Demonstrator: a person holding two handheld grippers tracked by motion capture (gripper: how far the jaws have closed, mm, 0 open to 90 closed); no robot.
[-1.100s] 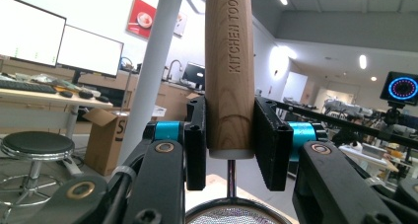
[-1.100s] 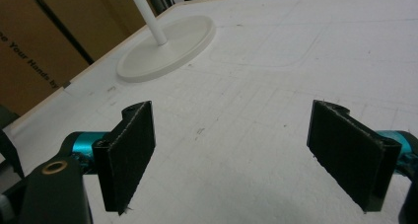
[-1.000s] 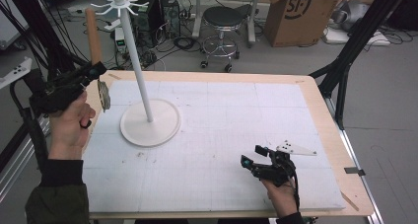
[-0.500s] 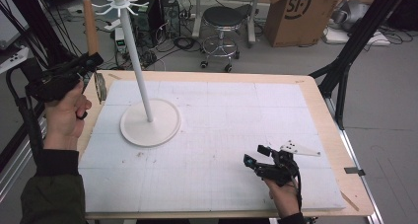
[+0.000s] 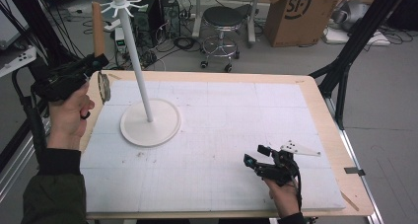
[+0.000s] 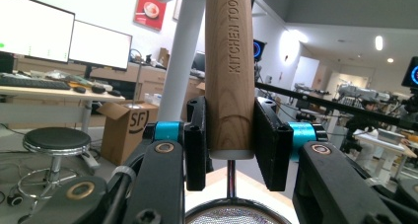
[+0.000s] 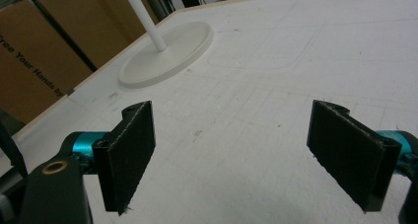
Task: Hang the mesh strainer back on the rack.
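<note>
Honestly, the left gripper [image 5: 96, 66], clenched on the wooden-handled mesh strainer [image 6: 229, 71], could knock the white hook-topped stand [image 5: 135, 61] beside it, while the right gripper's [image 5: 261, 157] fingers gape empty.

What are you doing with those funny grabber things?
A person holds tongs in each hand at a white table. The left tongs are shut on the wooden handle of a small mesh strainer, lifted up beside the pole of a white hanging stand. The right tongs are open and hold nothing, low over the table near the front edge.
</note>
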